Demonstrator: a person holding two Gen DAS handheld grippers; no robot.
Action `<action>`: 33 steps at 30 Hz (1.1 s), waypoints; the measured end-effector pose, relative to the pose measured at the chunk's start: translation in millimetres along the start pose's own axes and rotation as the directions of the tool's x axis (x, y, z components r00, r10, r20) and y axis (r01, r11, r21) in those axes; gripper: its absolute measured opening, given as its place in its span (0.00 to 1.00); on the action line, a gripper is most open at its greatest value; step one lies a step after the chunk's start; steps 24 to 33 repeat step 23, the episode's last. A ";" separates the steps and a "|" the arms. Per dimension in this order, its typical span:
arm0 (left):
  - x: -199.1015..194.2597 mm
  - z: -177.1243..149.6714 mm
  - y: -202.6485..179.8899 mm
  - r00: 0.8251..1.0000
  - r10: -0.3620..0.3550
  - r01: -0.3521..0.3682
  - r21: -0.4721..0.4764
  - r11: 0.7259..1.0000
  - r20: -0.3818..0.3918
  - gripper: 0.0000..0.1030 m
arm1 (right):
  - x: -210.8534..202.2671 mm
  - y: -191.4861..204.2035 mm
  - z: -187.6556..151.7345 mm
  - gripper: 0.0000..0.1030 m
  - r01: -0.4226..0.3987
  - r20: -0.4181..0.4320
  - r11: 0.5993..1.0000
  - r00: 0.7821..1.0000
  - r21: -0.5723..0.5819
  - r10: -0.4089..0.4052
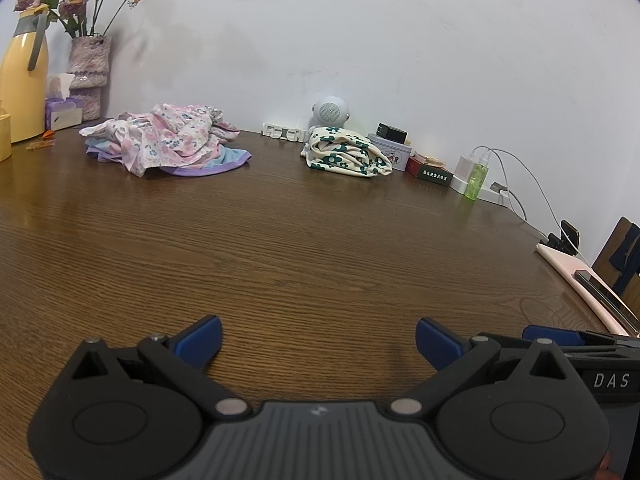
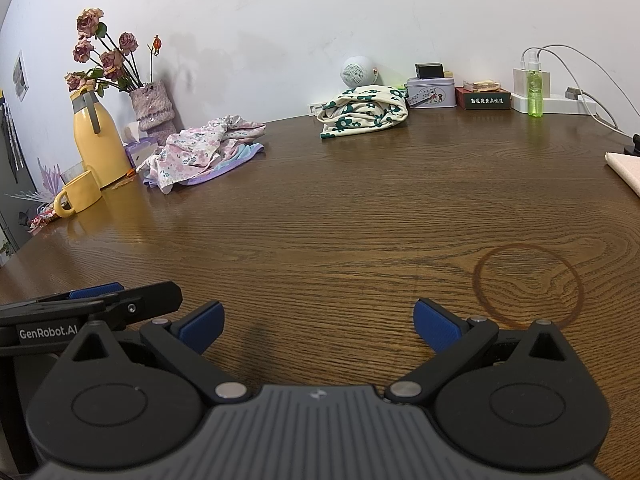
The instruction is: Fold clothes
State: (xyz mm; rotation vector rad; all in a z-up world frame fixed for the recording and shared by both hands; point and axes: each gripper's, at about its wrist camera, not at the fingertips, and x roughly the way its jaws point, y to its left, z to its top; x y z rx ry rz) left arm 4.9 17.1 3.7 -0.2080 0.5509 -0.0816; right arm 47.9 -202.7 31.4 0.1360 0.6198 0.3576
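Observation:
A crumpled heap of pink floral clothes lies on a blue and purple cloth at the far left of the wooden table. A bundled cream garment with dark green flowers rests near the back wall. My left gripper is open low over the near edge, nothing between its blue pads. Level with it, my right gripper is open too and holds nothing. Both are far from the clothes. Each gripper shows at the edge of the other's view.
At the far left stand a yellow jug, a yellow mug, a tissue box and a vase of dried roses. Along the wall are a white speaker, a tin, a dark box, a green bottle and a charger with cables. A pink pad lies at the right.

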 end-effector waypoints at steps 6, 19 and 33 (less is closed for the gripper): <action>-0.1 -0.3 0.2 1.000 -0.001 0.001 0.000 1.000 0.001 1.00 | 0.1 0.0 -0.1 0.99 0.000 0.000 1.000 1.000 0.000 0.000; 0.8 -1.5 -0.7 1.000 0.002 -0.002 0.000 1.000 0.004 1.00 | 0.1 -0.1 -0.2 0.99 0.000 0.000 1.000 1.000 -0.001 0.000; 1.0 -1.9 -1.0 1.000 0.004 -0.004 0.002 1.000 0.004 1.00 | 0.1 -0.3 -0.1 0.99 0.000 -0.001 1.000 1.000 -0.001 0.000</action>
